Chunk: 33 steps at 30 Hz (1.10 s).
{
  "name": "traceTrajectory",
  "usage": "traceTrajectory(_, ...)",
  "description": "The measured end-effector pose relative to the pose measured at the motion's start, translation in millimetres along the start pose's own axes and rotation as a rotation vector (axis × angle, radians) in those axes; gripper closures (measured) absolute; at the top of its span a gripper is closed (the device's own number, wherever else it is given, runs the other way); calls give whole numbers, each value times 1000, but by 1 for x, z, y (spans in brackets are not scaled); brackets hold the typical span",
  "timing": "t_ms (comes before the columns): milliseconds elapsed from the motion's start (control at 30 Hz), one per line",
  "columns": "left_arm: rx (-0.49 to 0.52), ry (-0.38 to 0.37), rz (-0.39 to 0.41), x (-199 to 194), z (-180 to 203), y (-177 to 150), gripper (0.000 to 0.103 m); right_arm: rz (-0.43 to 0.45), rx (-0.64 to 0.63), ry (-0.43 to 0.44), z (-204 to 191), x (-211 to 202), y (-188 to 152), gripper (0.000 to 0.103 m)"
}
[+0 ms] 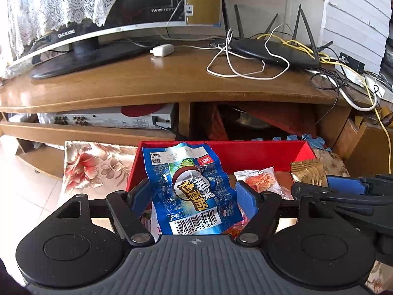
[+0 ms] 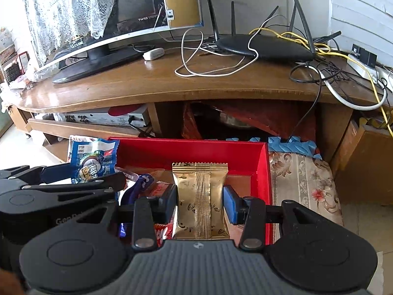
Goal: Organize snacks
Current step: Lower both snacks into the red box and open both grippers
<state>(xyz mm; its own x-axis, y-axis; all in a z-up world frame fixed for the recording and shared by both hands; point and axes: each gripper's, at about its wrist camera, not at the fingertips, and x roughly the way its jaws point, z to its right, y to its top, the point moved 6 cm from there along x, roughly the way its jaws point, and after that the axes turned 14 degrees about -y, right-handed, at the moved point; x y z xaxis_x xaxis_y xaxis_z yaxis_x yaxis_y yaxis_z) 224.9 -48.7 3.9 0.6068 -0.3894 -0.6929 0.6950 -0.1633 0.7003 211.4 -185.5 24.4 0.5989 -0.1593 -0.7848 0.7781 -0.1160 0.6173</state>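
Left wrist: we see our left hand-held gripper [image 1: 194,194] clenched on a blue snack packet [image 1: 190,189] above the red box [image 1: 245,154]. Right wrist: our right hand-held gripper [image 2: 200,202] grasps a gold sachet [image 2: 200,199] — over the same box.

In front of my tongs is a flowery cloth [image 2: 304,179] and the red box [image 2: 264,172] sits right on it. A blue foam mat [image 2: 294,146] lies at the far edge of the cloth. Behind it stands a brown wooden TV stand [image 1: 152,83]. On its shiny top I see the black foot of the TV [image 1: 81,60], a small white plug box [image 1: 162,50], a loose white cable [image 1: 235,66], a flat black router [image 1: 272,52] with tall sticks, and a white power strip [image 2: 363,67] with tangled wires. On the shelf under the top lies a silver player [image 1: 113,119]
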Motion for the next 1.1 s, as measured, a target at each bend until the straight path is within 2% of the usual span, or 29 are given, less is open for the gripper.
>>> traceTrajectory(767,-15,22,-100,36,-8,-14,26,-85,-20,-8,-4,40,-15,59)
traceTrajectory(1100,-10,36,-119,40,-11,-17,25,-89,-39,-10,-7,45,-18,59)
